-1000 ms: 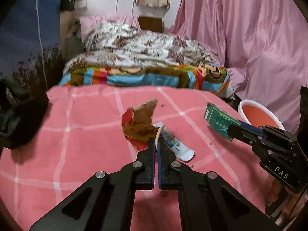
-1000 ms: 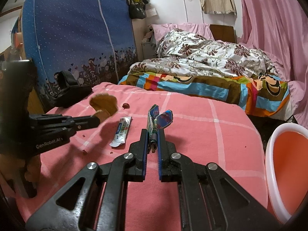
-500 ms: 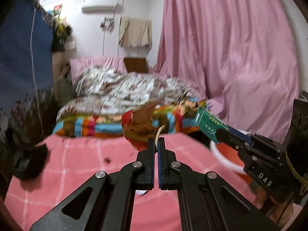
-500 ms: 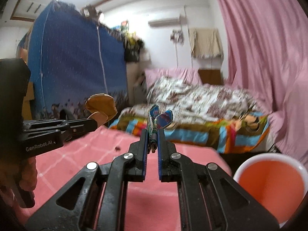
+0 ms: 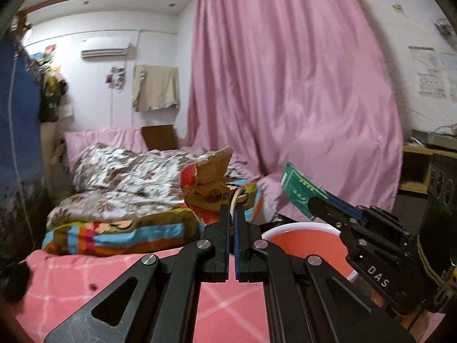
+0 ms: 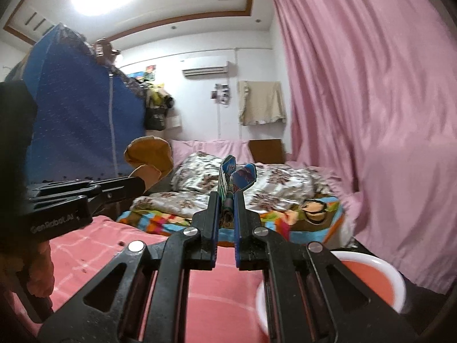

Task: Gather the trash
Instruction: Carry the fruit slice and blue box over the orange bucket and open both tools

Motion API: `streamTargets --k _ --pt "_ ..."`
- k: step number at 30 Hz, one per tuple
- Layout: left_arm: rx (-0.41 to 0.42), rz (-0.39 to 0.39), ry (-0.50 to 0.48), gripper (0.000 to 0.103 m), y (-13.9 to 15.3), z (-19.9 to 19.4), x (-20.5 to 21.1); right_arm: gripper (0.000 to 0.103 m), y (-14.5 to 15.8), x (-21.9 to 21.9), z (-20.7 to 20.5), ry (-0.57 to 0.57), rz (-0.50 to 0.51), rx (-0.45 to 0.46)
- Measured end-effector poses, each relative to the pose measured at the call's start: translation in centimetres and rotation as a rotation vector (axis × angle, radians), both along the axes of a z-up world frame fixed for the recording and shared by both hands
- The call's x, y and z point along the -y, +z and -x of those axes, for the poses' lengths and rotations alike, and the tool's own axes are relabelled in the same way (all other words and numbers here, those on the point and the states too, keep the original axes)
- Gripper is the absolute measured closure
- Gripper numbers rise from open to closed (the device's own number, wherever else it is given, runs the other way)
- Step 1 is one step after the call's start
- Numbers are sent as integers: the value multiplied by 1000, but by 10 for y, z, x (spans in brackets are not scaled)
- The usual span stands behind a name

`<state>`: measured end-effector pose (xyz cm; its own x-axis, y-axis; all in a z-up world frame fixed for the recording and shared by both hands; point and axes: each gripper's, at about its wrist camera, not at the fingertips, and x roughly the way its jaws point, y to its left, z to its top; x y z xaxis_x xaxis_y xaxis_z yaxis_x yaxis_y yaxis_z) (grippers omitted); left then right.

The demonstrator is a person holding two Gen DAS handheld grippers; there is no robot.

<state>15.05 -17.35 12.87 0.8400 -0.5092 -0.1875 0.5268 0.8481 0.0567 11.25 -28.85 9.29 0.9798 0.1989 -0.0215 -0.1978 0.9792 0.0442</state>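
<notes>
Pink checked cloth covers the surface below both grippers, with a white-rimmed pink basin just past its edge; black gripper arms cut off much of the basin in both views. The left gripper has its fingers pressed nearly together on a torn brown and red cardboard scrap, held up in the air; the part between the pads is hidden. From the right wrist view the same scrap shows only as a blurred brown lump at the left gripper's tip. The right gripper is clamped on a crumpled blue-green wrapper, whose print is too small to read; in the left view it appears as a green card-like piece. A hand grips the left tool, mostly hidden. Behind lie a rumpled bed and pink curtain, slightly blurred.
</notes>
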Motion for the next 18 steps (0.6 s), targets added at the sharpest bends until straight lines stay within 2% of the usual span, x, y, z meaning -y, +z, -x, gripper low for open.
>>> streamTargets --k 4,8,18 --pt "-9 -29 -61 102 -8 -1 36 87 -5 29 -1 -60 -29 -41" --pt "-62 -53 -105 102 -18 -11 64 87 -11 50 -6 -111 -41 -99" --pt "-336 -89 -169 102 -53 -55 119 87 -40 94 -27 -173 -118 -306"
